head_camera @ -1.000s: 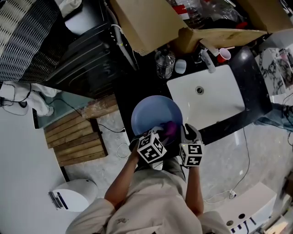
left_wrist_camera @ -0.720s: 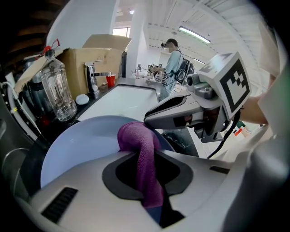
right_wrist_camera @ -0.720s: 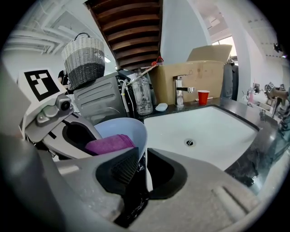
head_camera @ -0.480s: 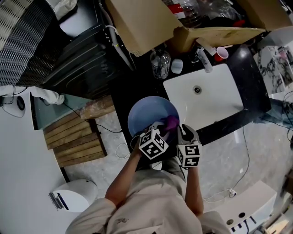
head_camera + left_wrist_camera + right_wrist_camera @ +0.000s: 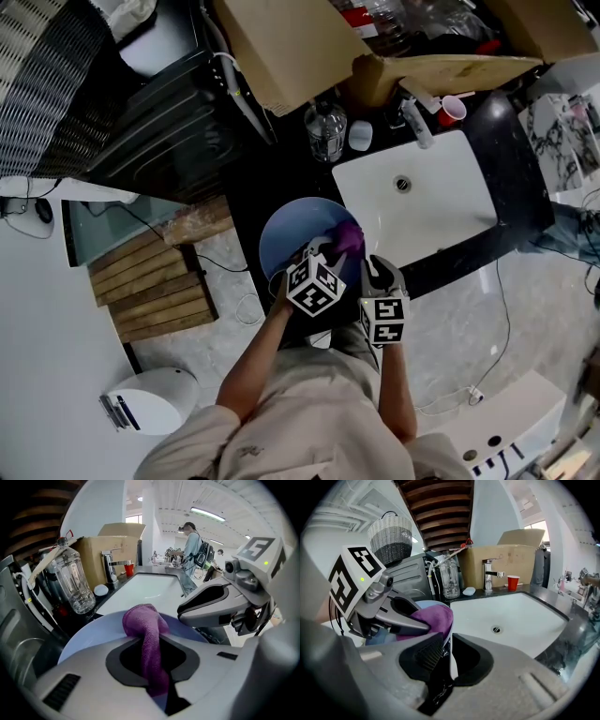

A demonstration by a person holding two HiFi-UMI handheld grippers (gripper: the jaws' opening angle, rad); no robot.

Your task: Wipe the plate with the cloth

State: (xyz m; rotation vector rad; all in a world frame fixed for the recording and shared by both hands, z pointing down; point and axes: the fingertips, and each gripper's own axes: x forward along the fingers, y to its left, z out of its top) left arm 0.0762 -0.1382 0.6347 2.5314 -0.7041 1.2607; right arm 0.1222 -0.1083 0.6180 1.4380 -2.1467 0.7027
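The left gripper (image 5: 152,641) is closed on a purple cloth (image 5: 143,620), which is pinched between its 2 jaws and bunched into a rounded wad beyond their tips. The wad is pressed onto the face of a pale blue plate (image 5: 292,234), on the part of the plate nearest the sink. The right gripper (image 5: 449,645) is clamped on the plate's rim, the thin edge being seen edge-on between its 2 jaws. In the head view the 2 grippers are seen side by side at the plate's near edge, just apart, each topped by its marker cube.

The plate is held over a black counter (image 5: 267,173), just beside a white sink (image 5: 450,192) whose basin holds a round drain. Behind the sink a chrome faucet (image 5: 490,576) is mounted, and a red cup (image 5: 513,582) stands just to its right. A clear plastic bottle (image 5: 70,581) is seen upright on the counter beyond the plate, with a small white rounded object (image 5: 361,136) next to it. A large cardboard box (image 5: 309,47) is propped behind these. A woven basket (image 5: 391,538) shows high at the left in the right gripper view.
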